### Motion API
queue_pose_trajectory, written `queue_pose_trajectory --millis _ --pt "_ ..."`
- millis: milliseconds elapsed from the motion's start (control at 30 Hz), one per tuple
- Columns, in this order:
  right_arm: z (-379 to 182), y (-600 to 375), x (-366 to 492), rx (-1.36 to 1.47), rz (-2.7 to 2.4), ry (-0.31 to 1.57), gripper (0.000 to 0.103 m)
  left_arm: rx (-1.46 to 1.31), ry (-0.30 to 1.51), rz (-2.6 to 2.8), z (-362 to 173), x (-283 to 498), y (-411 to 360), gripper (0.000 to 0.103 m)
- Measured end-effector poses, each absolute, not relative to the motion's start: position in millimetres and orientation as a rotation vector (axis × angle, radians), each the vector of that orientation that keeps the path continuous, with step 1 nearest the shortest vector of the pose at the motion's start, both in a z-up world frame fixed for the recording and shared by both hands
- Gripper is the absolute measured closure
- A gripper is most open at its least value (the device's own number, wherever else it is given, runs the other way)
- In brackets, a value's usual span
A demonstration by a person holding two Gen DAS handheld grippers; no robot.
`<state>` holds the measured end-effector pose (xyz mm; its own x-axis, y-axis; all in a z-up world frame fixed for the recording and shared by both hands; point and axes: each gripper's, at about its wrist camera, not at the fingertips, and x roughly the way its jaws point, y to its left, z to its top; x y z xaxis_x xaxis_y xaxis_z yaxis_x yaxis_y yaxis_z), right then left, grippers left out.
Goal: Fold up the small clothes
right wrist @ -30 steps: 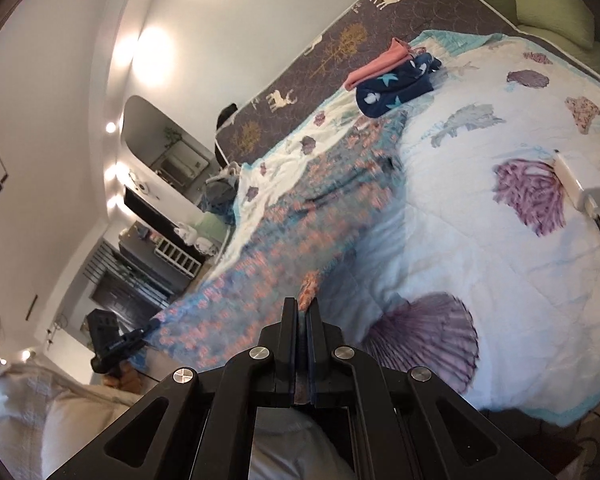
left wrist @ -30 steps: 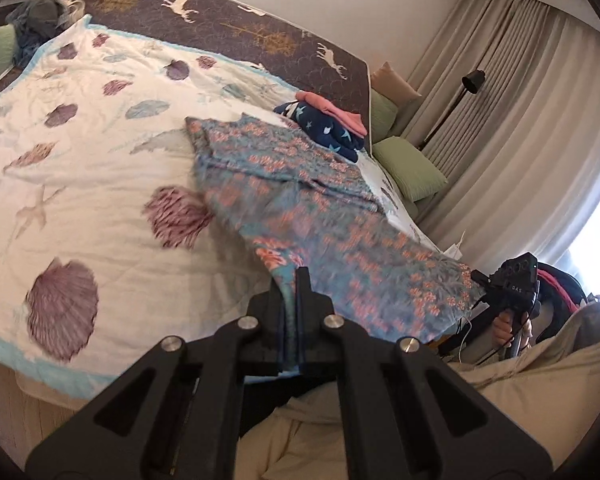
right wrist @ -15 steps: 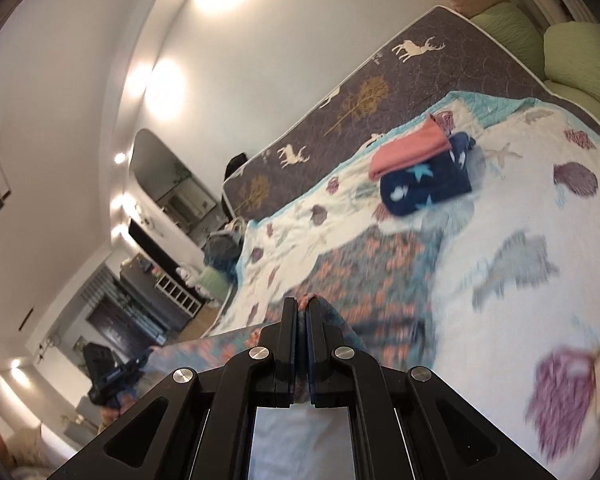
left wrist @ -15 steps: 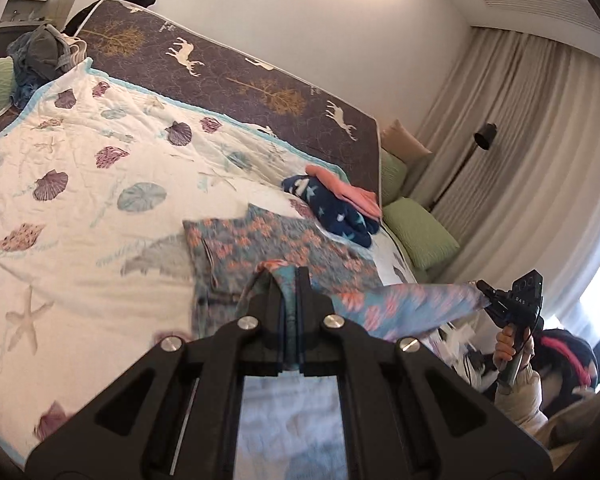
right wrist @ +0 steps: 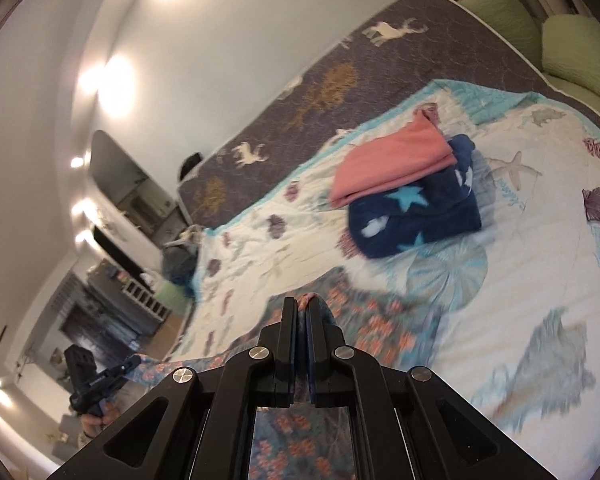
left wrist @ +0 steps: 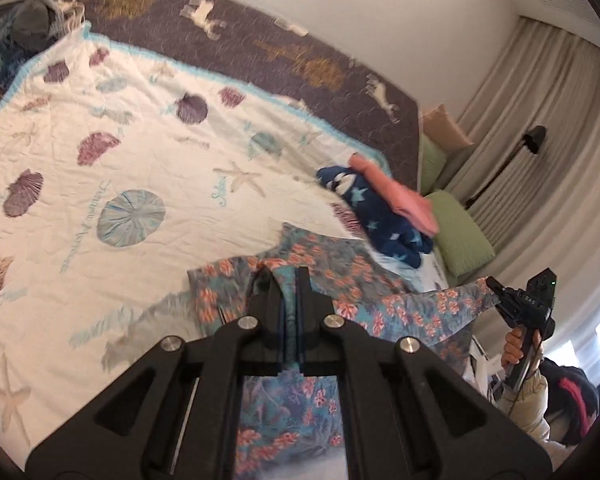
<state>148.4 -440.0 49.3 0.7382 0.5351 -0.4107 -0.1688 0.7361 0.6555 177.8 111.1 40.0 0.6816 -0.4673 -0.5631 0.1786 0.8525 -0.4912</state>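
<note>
Stretching between the two tools, the floral garment (left wrist: pixel 364 280) hung with its long axis running from the left gripper (left wrist: pixel 290 276) at 6 o'clock of the left wrist view out to the right gripper (left wrist: pixel 496 286) at about 3 o'clock. One end was pinched in each tool; the middle sagged and partly lay on the bed quilt (left wrist: pixel 140 160). In the right wrist view the same cloth (right wrist: pixel 364 320) ran from the near tool (right wrist: pixel 302 304) toward the left gripper (right wrist: pixel 134 360) at 8 o'clock, edge taut and raised above the bed.

Left gripper: jaws drawn together to a narrow slit, a fold of the floral fabric clamped between them, cloth bunched over the tips. Right gripper: likewise closed tight on a bunched corner of the garment; orange-flowered hem poked out just past the fingertips. A hand (left wrist: pixel 518 348) gripped the right tool's handle, pale sleeve below it.

Beyond the garment, at 2 o'clock in the left view, sat a folded stack: navy star-print cloth (left wrist: pixel 384 216) with a pink folded piece (left wrist: pixel 396 196) lying on top, both touching. The stack rested on the quilt near its far right corner. No basket or bin could be made out with certainty; a dark heap (left wrist: pixel 28 28) lay at 10 o'clock, too blurred to name.

Farther: brown deer-print bedspread (left wrist: pixel 300 56) along the wall, green cushions (left wrist: pixel 460 228), curtains (left wrist: pixel 540 120), floor lamp (left wrist: pixel 534 140).
</note>
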Motion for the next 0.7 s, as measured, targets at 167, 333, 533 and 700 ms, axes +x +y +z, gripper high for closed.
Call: queue_pose_trajectory --millis 167,333,533,700 --pt "23.8 -438.8 218.0 0.647 0.319 0.706 0.100 -0.506 0.867 -0.355 -15.2 249.5 107.3 0.098" --pt "-49.8 -442.0 274.1 0.670 0.148 0.912 0.094 -0.589 0.960 -0.301 -81.2 273.3 112.5 0.097" --pt "-70.1 -461.3 242.8 0.716 0.133 0.907 0.079 -0.526 0.870 -0.278 -61.9 239.3 125.1 0.074" --pt "-28.2 -455.6 195.4 0.501 0.133 0.853 0.073 -0.353 0.773 -0.322 -19.4 204.2 115.7 0.054"
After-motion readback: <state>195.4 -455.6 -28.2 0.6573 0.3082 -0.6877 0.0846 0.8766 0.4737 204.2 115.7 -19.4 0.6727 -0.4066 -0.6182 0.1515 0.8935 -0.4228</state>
